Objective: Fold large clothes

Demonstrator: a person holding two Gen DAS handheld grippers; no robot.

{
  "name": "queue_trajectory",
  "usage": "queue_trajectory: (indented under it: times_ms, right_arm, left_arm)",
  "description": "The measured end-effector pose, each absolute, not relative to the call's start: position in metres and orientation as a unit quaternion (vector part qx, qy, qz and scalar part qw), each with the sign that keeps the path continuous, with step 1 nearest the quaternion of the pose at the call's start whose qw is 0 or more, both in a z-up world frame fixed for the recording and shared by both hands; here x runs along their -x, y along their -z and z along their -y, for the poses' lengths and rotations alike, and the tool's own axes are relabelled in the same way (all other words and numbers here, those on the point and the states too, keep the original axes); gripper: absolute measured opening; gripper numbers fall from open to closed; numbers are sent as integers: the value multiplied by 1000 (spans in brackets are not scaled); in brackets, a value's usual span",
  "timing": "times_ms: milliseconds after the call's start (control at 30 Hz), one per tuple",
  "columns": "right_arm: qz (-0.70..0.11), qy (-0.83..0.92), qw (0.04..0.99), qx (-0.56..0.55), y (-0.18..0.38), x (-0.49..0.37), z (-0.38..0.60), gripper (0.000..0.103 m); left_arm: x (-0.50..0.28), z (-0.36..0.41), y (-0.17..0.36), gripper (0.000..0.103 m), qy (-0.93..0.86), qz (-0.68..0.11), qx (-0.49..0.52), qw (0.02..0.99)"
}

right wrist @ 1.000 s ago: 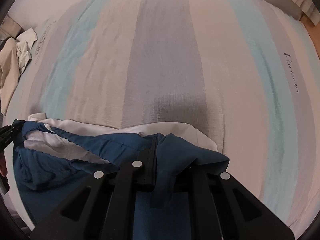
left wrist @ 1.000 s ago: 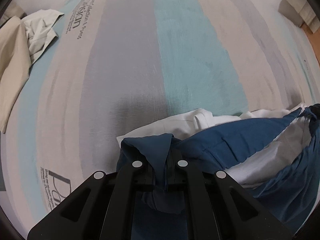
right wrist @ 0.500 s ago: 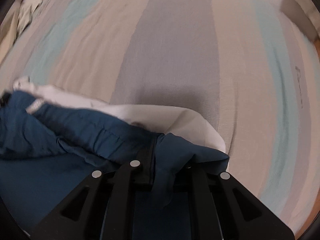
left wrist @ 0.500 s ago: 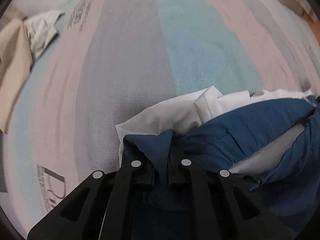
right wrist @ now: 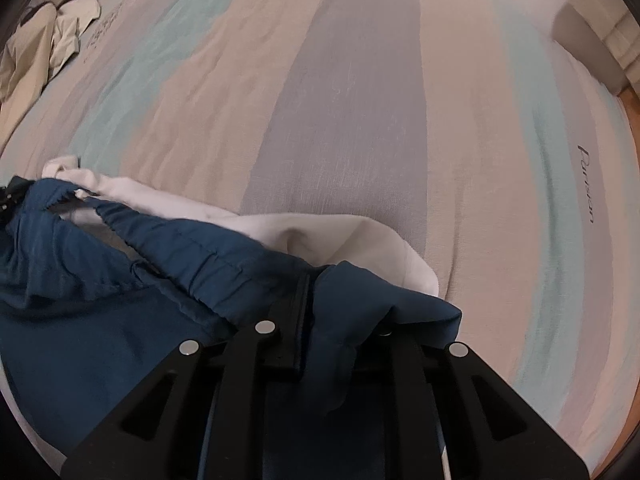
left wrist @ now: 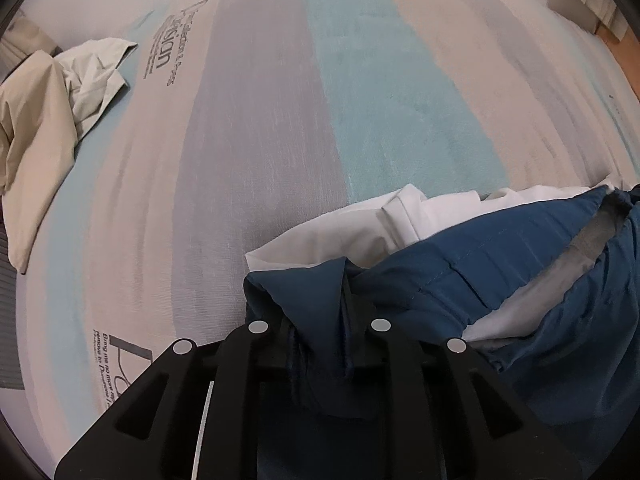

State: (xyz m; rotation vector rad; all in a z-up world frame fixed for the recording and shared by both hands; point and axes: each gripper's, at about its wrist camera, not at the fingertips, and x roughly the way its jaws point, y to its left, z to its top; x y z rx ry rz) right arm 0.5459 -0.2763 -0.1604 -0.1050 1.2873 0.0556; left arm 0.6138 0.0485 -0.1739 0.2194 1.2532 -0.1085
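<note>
A dark blue garment [left wrist: 480, 264] with a pale lining lies on a white cloth [left wrist: 340, 240] on the striped mattress [left wrist: 280, 120]. My left gripper [left wrist: 319, 326] points down at the garment's left corner. Its jaws are opening, and a fold of blue fabric hangs loosely between them. In the right wrist view the same blue garment [right wrist: 180, 256] spreads to the left over the white cloth [right wrist: 320, 236]. My right gripper [right wrist: 325, 328] is at the right corner, its jaws opening too. Blue fabric drapes between them and over the right finger.
Crumpled beige clothes [left wrist: 36, 120] lie at the mattress's far left, also seen in the right wrist view as the beige clothes [right wrist: 32, 52]. A beige pillow-like object [right wrist: 592, 40] sits at the far right corner, with wooden floor [right wrist: 632, 108] beyond the mattress edge.
Both grippers' jaws stand wider apart than a second ago, and the blue fabric sits looser between them. More of the white cloth shows beyond the blue edge.
</note>
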Motion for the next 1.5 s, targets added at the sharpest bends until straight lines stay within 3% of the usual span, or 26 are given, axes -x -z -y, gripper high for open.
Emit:
queue_trajectory:
  times_ms: [167, 200, 233, 267, 300, 333, 467, 733, 1067, 1500]
  right_arm:
    - [-597, -33, 800, 45, 154, -550, 287, 22]
    - [-591, -34, 805, 34, 147, -548, 290, 32]
    - [-586, -36, 809, 26, 143, -545, 291, 41]
    - [-585, -43, 810, 18, 140, -543, 291, 46]
    - [-587, -53, 808, 15, 137, -541, 290, 58]
    - [-586, -60, 807, 22, 133, -537, 287, 63]
    - [-573, -78, 815, 39, 121, -516, 280, 64]
    - [-541, -94, 836, -10, 90, -483, 260, 91]
    - [-549, -101, 829, -17, 111, -447, 197, 93]
    - [-576, -73, 814, -1, 154, -454, 183, 93]
  left_arm:
    - [-618, -49, 165, 22, 50, -582, -98, 806]
    - [-618, -49, 161, 25, 50, -580, -95, 808]
    - [-617, -49, 155, 38, 53, -578, -91, 810]
    - [-617, -50, 150, 77, 54, -573, -85, 813]
    - [-615, -51, 142, 94, 50, -561, -76, 822]
    - [-613, -55, 129, 97, 44, -543, -62, 836]
    - [-607, -59, 111, 97, 52, -536, -47, 841]
    - [-571, -72, 108, 97, 53, -562, -36, 825]
    - [-524, -104, 146, 97, 76, -604, -22, 793]
    - [-526, -123, 175, 98, 120, -618, 20, 777]
